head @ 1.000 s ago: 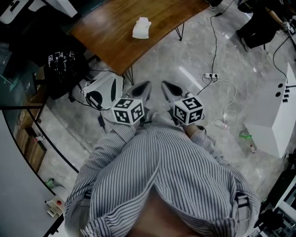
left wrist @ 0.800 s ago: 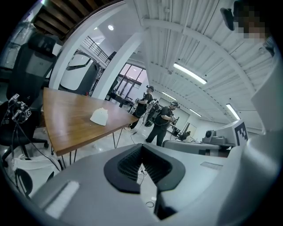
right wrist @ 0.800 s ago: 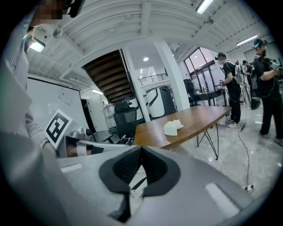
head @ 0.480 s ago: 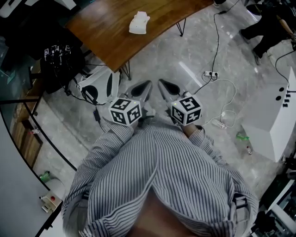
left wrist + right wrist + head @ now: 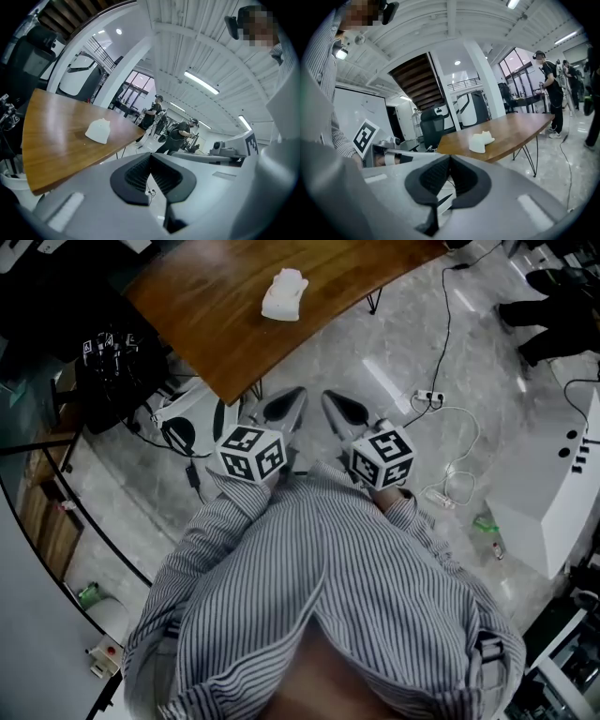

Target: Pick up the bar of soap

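Two shut, empty grippers, soap not yet reached

Both the left gripper (image 5: 289,404) and the right gripper (image 5: 337,407) have their jaws pressed together with nothing between them, held side by side just ahead of the person's striped shirt (image 5: 328,587). The white bar of soap (image 5: 284,294) lies untouched on the wooden table (image 5: 206,329), well apart from either tool. To my eye the whole job remains: approach, open, grip, lift.

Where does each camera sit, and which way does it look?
Head view: on the person's head, looking steeply down at the striped shirt, left gripper, right gripper and floor.
Left gripper view: on that gripper, looking along its shut jaws towards the wooden table.
Right gripper view: the same, on the right gripper.
Shared: all three show the soap on the table.
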A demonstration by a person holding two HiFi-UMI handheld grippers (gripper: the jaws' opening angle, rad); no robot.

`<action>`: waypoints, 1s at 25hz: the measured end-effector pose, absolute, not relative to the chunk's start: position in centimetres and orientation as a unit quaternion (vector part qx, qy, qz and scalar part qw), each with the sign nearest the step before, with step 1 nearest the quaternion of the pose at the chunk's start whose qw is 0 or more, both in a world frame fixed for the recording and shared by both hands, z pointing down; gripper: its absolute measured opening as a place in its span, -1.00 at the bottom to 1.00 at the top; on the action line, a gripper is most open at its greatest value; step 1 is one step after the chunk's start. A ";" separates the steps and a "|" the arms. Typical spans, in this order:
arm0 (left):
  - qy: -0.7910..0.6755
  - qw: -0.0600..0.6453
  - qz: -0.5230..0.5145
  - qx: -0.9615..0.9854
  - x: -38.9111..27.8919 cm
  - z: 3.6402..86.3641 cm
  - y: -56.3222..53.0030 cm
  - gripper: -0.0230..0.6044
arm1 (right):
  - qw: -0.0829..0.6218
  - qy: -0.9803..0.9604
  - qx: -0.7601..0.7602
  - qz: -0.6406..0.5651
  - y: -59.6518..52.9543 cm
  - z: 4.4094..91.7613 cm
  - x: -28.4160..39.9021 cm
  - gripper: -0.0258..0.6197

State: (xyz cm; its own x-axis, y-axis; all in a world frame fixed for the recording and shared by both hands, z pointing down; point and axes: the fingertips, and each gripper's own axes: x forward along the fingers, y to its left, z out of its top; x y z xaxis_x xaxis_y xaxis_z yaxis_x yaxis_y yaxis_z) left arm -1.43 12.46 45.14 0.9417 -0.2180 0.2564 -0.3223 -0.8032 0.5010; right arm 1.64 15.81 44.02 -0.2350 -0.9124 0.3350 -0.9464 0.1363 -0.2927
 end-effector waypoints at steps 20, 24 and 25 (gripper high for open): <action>-0.166 0.290 0.094 0.938 7.0 45.2 -8.8 -0.91 | 0.059 -0.785 0.572 0.231 -6.1 43.6 10.0 -0.91; -0.197 0.309 0.092 0.926 6.9 46.0 -11.0 -0.91 | 0.093 -0.811 0.525 0.239 -8.5 44.6 9.8 -0.91; -0.206 0.314 0.092 0.922 6.9 46.2 -11.2 -0.91 | 0.105 -0.821 0.508 0.239 -8.9 44.8 9.8 -0.91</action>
State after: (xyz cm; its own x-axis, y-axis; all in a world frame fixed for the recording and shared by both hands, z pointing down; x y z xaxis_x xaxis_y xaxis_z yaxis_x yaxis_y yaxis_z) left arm 6.88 -11.15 46.16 0.8983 -0.3223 0.2987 -0.4377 -0.7179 0.5413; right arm 9.78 -8.92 44.81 -0.4611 -0.7844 0.4147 -0.8845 0.3692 -0.2851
